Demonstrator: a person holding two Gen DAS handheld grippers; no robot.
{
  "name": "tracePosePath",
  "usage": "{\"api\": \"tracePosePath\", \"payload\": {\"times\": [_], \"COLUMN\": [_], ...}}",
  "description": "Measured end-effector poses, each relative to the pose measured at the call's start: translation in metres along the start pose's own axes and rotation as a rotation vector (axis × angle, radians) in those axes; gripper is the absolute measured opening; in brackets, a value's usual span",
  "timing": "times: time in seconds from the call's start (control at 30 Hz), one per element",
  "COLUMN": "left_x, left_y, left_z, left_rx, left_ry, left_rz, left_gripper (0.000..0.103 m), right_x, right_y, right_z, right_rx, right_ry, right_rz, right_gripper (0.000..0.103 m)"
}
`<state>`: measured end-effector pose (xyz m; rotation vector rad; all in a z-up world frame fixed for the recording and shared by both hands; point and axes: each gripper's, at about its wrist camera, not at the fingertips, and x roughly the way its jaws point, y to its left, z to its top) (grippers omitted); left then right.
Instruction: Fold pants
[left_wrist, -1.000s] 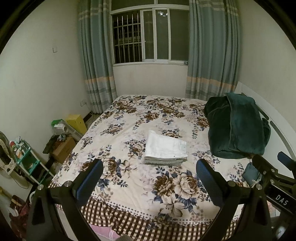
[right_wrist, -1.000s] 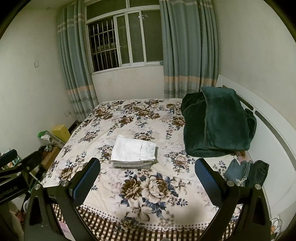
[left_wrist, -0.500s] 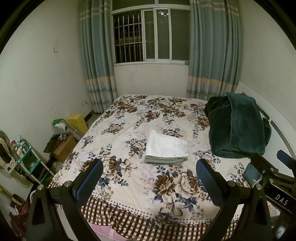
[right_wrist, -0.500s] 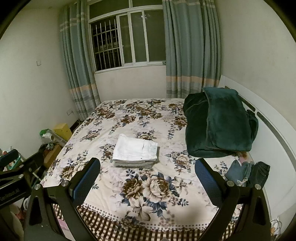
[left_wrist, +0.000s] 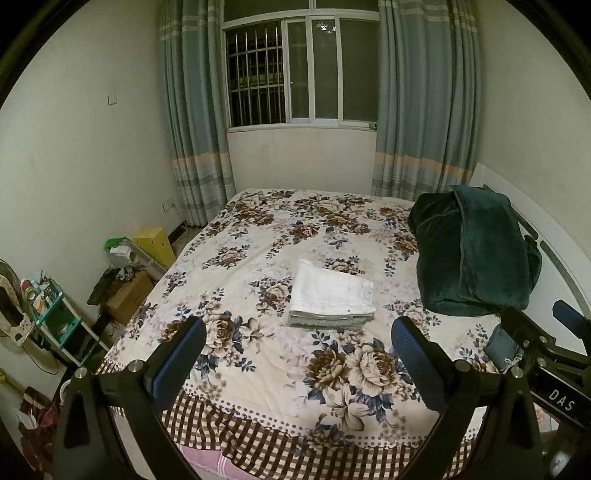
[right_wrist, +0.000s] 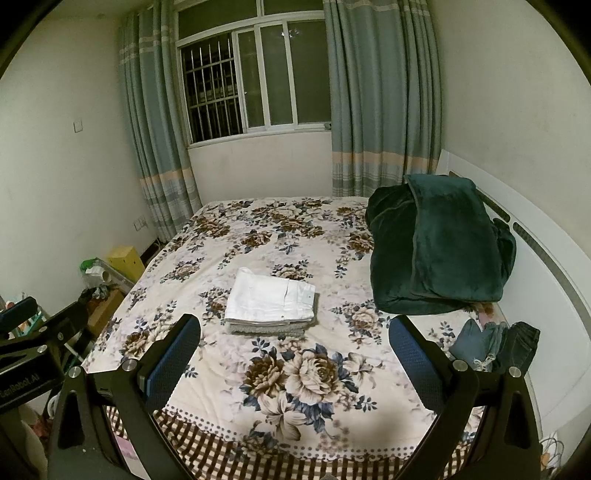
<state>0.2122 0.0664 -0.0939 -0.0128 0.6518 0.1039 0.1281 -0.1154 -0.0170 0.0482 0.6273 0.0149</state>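
White folded pants (left_wrist: 330, 293) lie on top of a grey folded garment in the middle of the flowered bed (left_wrist: 258, 229); they also show in the right wrist view (right_wrist: 269, 299). My left gripper (left_wrist: 299, 356) is open and empty, held back above the bed's near edge, well short of the stack. My right gripper (right_wrist: 295, 354) is open and empty at the same distance. A heap of unfolded dark jeans (right_wrist: 495, 343) lies at the bed's right edge.
A large dark green blanket (left_wrist: 472, 254) is piled at the right by the white headboard (right_wrist: 546, 280). Left of the bed stand a cardboard box (left_wrist: 129, 295), a yellow box (left_wrist: 155, 243) and a teal shelf (left_wrist: 55, 325). The window and curtains are behind.
Both grippers have drifted slightly; the view has tilted up a little. The pants stack and blanket have not moved. Both grippers stay open.
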Motion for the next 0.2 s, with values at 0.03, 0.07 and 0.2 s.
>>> {"api": "tracePosePath", "payload": {"times": [0.03, 0.07, 0.2], "left_x": [0.0002, -0.0002, -0.0014], "left_y": [0.0005, -0.0005, 0.0006], "left_z": [0.0002, -0.0001, -0.0011], "left_rx": [0.002, 0.0, -0.004], "left_ry": [-0.001, -0.001, -0.007], "left_rz": [0.0, 0.001, 0.001], "left_gripper": [0.103, 0.103, 0.103], "right_x": [0.0002, 0.0, 0.001], "right_y": [0.0001, 0.0003, 0.0005], "right_z": [0.0, -0.0005, 0.0017], "right_rx": [-0.001, -0.001, 0.0], "right_ry": [0.0, 0.0, 0.001], "right_rz": [-0.003, -0.003, 0.003], "right_gripper": [0.103, 0.103, 0.103]}}
